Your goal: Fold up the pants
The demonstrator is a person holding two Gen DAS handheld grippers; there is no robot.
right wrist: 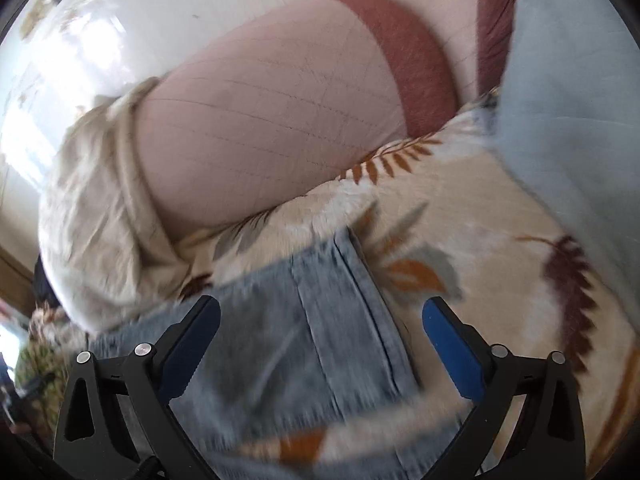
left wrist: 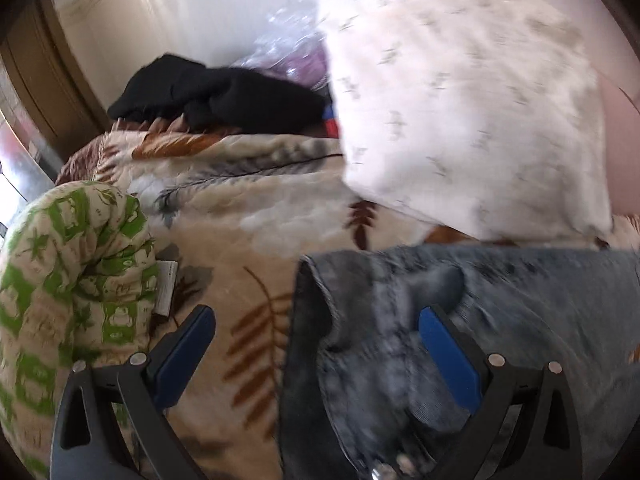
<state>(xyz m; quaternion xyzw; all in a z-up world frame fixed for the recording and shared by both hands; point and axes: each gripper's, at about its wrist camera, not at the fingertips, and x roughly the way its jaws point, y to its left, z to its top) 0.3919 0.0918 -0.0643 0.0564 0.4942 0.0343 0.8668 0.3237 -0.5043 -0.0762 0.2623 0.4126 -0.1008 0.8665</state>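
Both my grippers gape, grasping nothing: left gripper straddles the jeans' dark edge. Right gripper spans a seam; bare leaf-print blanket beyond.

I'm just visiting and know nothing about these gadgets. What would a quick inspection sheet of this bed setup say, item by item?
Surface: bed covered by a cream leaf-print blanket.
Job's things: light blue jeans lying on the blanket; both views are motion-blurred.
Clutter: white patterned pillow, green-and-white printed bundle, black garment, pink quilted cushion, beige cloth, pale blue fabric.
Grippers: left gripper open, its jaws either side of the jeans' edge; right gripper open over the jeans.
Cables: nothing seen.
Surroundings: white wall, wooden door frame.
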